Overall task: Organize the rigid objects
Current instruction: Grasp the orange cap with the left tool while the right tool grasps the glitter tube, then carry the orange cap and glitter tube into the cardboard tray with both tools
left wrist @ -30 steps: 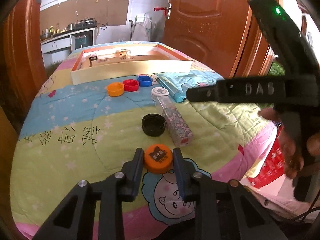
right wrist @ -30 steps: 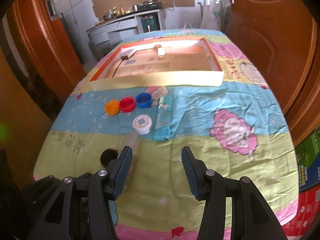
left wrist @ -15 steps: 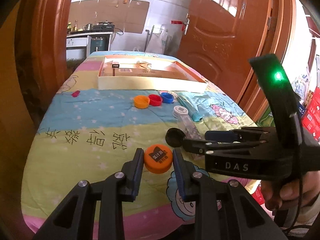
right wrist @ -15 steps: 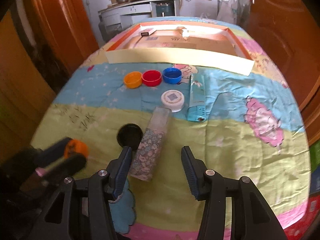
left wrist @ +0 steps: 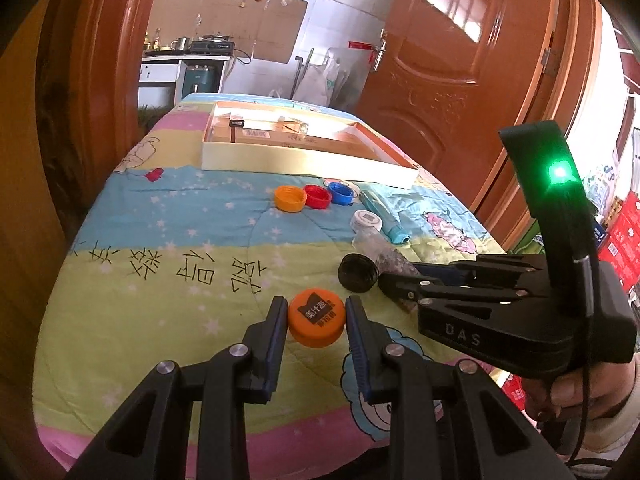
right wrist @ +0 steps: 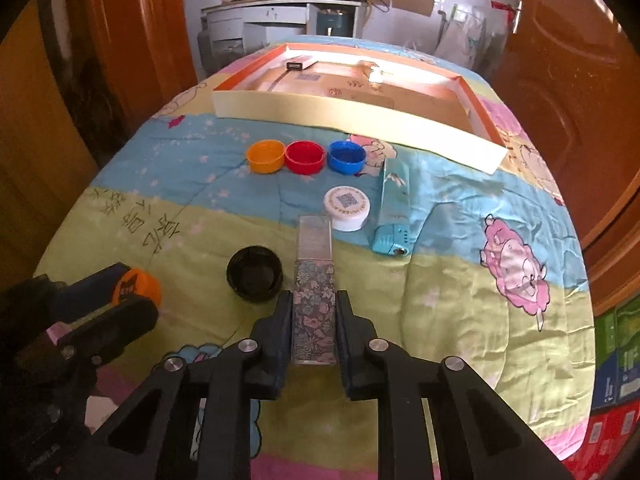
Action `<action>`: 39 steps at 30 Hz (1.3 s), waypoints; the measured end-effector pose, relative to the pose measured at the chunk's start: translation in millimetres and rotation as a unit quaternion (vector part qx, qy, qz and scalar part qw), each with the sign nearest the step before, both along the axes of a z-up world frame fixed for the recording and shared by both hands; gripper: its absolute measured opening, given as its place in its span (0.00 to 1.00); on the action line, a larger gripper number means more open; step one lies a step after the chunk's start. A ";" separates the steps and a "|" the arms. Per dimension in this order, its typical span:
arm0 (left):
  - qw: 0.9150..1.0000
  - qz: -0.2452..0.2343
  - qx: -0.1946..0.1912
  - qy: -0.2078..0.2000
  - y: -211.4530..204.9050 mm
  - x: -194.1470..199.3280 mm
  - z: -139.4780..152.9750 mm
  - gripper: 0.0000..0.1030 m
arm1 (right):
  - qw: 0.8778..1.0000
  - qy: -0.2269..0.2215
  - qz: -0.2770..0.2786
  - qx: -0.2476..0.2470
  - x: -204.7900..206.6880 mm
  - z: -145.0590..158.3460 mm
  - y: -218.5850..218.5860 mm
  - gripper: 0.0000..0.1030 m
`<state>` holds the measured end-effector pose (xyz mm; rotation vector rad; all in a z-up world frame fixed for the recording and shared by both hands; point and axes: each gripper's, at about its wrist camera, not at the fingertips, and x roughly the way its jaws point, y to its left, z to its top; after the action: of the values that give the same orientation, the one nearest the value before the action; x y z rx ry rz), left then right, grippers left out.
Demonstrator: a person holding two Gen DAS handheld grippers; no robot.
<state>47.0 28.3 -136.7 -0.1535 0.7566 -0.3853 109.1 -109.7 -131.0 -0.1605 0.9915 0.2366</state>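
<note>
My right gripper [right wrist: 313, 330] has just clamped its jaws onto the floral box [right wrist: 314, 312], lying on the quilt [right wrist: 440, 280]; a black cap [right wrist: 255, 273] sits just left; my left gripper [left wrist: 316, 322] clasps the orange lid [left wrist: 317, 321].

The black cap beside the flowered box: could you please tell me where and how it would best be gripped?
Probably across its round outer wall, coming down from above. The black cap lies flat on the quilt with its hollow side up, so two opposite sides of the rim show. The flowered box, now clamped in the right tool, lies close on one side; the pads are best placed along the gap, not across it.
</note>
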 end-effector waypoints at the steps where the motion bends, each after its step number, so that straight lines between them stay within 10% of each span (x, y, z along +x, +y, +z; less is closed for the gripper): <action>1: 1.000 0.001 -0.001 -0.001 0.5 0.5 1.2 0.29 | 1.000 -0.002 0.000 0.000 0.2 -0.1 0.1 0.20; 39: 0.999 0.014 -0.003 -0.051 -30.2 84.5 78.8 0.29 | 0.993 -0.065 -0.064 0.081 14.2 70.9 -64.8 0.19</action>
<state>131.4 -1.9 -57.9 -0.1481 0.6521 -0.3658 123.2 -174.5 -60.1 0.0355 0.8447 0.1858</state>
